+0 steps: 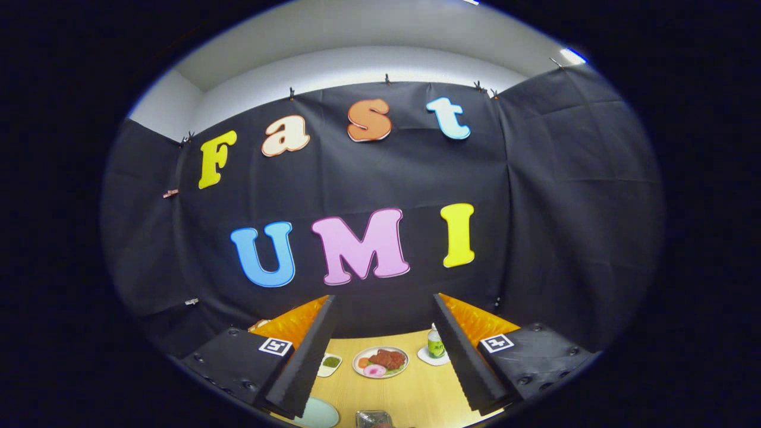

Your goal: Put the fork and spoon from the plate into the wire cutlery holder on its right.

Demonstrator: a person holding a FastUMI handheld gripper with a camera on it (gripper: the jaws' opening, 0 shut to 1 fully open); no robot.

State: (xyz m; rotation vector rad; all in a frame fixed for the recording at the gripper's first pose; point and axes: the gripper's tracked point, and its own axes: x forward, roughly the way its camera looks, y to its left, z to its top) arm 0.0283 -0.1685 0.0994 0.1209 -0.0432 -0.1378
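The booth wall (380, 178), a black cloth clipped up along its top edge, rises behind everything, with a pale ceiling band above it. Below it lies the wooden table (410, 392), light in tone, seen between and beyond the fingers.

The gripper (380, 315) is held high and tilted, looking out over the table toward the wall. Its two fingers stand wide apart (no object lies between them, and neither pad touches anything). Each finger body carries a square printed marker on its upper face.

On the table beyond the fingers, near the middle of the gap, sits a round plate of food (380, 362) holding brown meat pieces, a pink slice and some green leaf. Just beside the right finger stands a small green bottle (436, 343) on a white coaster (429, 356), upright. Just beside the left finger lies a small white dish (329, 364) with a green filling.

Closer to the gripper, at the near end of the table, part of a pale blue-green plate (317, 413) shows beside the left finger's lower end; whether fork and spoon lie on it cannot be told, as most of it is cut off. Next to it on the right, a dark wire-like object (373, 418) shows partly, possibly the cutlery holder; its contents cannot be told.
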